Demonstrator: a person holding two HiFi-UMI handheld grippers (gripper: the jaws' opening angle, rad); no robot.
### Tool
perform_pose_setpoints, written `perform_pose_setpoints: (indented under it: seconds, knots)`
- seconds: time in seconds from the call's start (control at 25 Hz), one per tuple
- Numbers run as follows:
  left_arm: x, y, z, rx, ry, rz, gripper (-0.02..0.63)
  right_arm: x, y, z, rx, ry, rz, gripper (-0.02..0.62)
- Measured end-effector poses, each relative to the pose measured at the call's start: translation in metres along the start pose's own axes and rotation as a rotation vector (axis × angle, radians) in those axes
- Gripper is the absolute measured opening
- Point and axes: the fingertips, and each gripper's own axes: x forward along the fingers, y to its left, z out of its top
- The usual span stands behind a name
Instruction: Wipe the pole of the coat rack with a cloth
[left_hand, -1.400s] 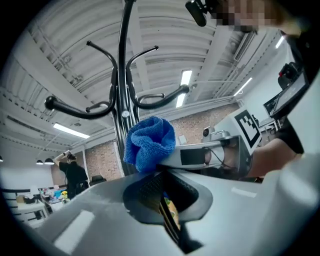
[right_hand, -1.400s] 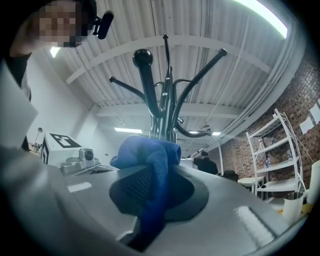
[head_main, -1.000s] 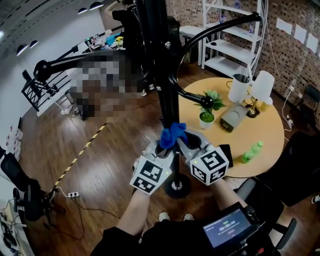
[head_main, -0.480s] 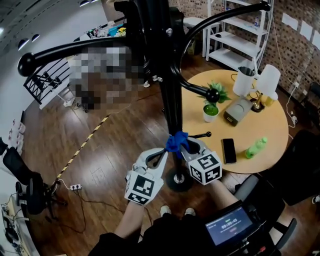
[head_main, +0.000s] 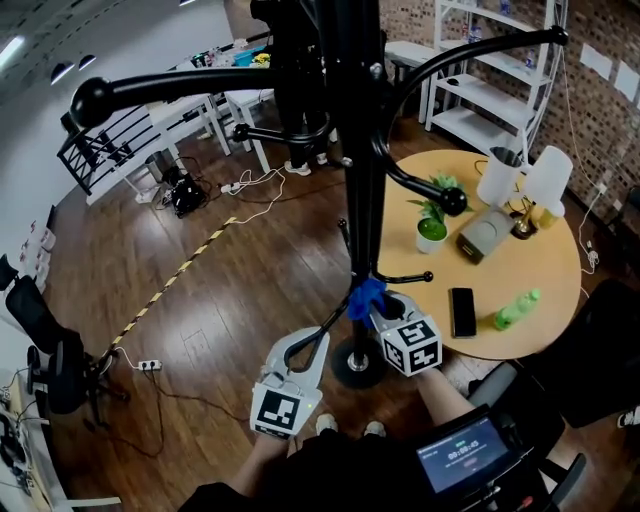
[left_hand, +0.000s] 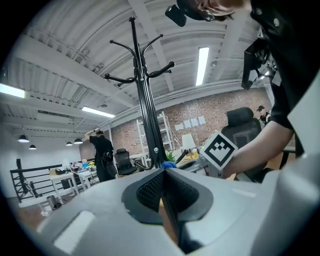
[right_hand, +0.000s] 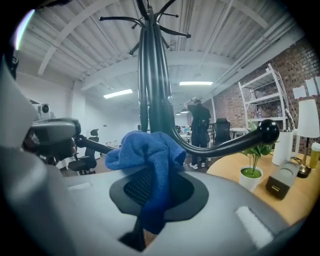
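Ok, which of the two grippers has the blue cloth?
The right gripper, shut on the blue cloth by the pole; the left gripper is shut, empty.

I see my left gripper (left_hand: 164, 175) at bottom centre, jaws together; the rack (left_hand: 145, 100) rises above, cloth (left_hand: 169, 164) beside it.

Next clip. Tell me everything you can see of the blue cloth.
The blue cloth looks like soft, fuzzy microfibre, bunched into a crumpled wad. The right gripper is shut on it: one fold hangs down between the jaws and the rest bulges over their tips. In the head view it sits against the lower part of the coat rack's black pole, a little above the round base.
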Motion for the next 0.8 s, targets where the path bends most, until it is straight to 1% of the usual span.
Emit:
perform_pose_setpoints:
  seconds: [0.08,0.12,0.2,0.28,0.44,0.68,0.76,0.8]
  knots:
    - [0.001,0.002,-0.001,-0.013,0.008,-0.004,0.003,-0.002,0.001,0.006,-0.007,0.002,-0.009,0.052]
    - [0.003,0.003,-0.001,-0.004,0.019,-0.007,0.003,-0.004,0.003,0.013,-0.012,-0.01,-0.012,0.052]
    - [0.011,0.007,0.003,0.024,0.04,-0.015,0.003,-0.009,0.007,0.036,-0.021,-0.051,-0.011,0.052]
    - [0.022,0.013,0.012,0.04,0.033,-0.024,0.003,-0.015,0.01,0.065,-0.037,-0.094,-0.005,0.052]
    - [0.045,0.023,0.041,0.07,-0.013,-0.05,0.003,-0.037,0.018,0.146,-0.069,-0.249,0.022,0.052]
    - [0.065,0.025,0.102,0.127,-0.097,-0.095,0.003,-0.083,0.034,0.278,-0.14,-0.519,0.055,0.052]
    - [0.069,0.028,0.12,0.141,-0.124,-0.105,0.003,-0.092,0.038,0.309,-0.171,-0.572,0.062,0.052]
    - [0.07,0.029,0.127,0.147,-0.133,-0.109,0.003,-0.093,0.04,0.317,-0.183,-0.583,0.063,0.052]
